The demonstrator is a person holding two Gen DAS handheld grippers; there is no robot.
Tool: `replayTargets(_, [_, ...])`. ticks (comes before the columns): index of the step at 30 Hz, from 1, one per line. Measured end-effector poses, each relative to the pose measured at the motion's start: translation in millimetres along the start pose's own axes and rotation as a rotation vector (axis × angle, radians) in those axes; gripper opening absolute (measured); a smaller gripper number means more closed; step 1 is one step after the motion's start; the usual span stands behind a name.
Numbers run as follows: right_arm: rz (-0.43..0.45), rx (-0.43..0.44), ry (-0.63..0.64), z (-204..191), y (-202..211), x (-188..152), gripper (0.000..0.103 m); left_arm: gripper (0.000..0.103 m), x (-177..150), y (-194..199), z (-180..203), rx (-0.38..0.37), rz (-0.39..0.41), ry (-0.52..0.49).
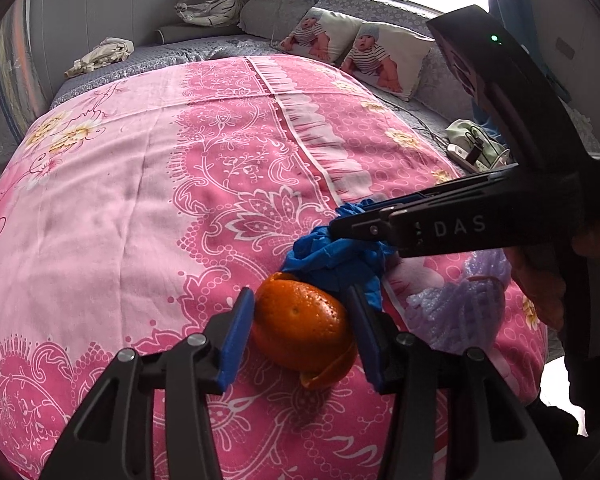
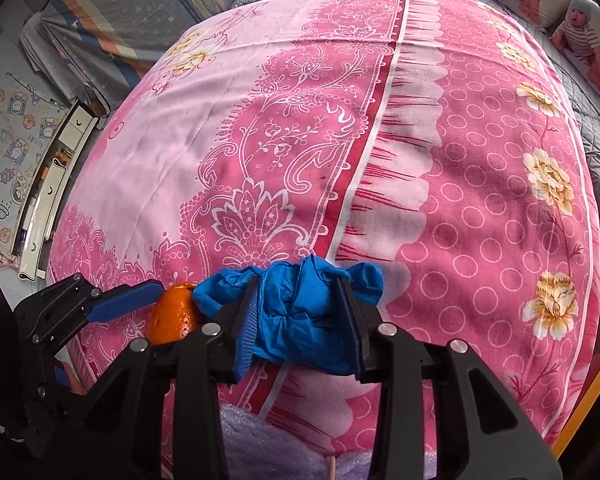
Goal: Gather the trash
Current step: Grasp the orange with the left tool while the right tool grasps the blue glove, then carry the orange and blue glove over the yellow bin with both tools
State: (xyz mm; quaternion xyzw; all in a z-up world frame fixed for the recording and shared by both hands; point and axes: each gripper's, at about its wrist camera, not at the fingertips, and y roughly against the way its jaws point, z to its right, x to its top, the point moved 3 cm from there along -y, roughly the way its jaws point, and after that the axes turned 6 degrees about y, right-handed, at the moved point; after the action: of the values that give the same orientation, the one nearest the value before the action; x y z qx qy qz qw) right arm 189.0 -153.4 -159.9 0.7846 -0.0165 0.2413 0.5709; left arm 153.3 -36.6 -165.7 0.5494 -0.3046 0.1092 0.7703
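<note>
crosswise between the left gripper [image 1: 300,340] fingers, orange peel [image 1: 302,334]

The orange peel [image 1: 300,330] looked glossy and dimpled, the blue glove [image 2: 304,316] thin, crinkled rubber, the pink bedsheet [image 1: 140,200] soft matt cloth.

**A:** Left gripper [image 1: 299,296]: all black, with triangle holes cut in the arms.

**B:** Blue pads [image 1: 236,340] on the jaws. Round silver screws [image 1: 198,339] on top, shiny like buttons.

**A:** Right gripper [image 2: 300,280]: same black, same triangle holes.

**B:** Blue pads there too, ribbed like tiny steps. Silver screws again, four in a row.

**A:** From the side, long and flat and black. White letters [image 1: 458,227] spelling "DAS".

**B:** And a tiny green light [image 1: 494,38] glowing up on the big black part. One small screw near the tip.
</note>
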Motion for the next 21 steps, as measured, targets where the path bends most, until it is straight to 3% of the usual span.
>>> replayTargets(7, [0.018,-0.012,0.027,-5,4,2,0.018,0.037,-3,3,1,0.0,0.018,-0.011])
replayTargets(21, [0.146,-0.028,-0.024,14,51,10,0.014,0.034,1,34,10,-0.001,0.066,-0.05])
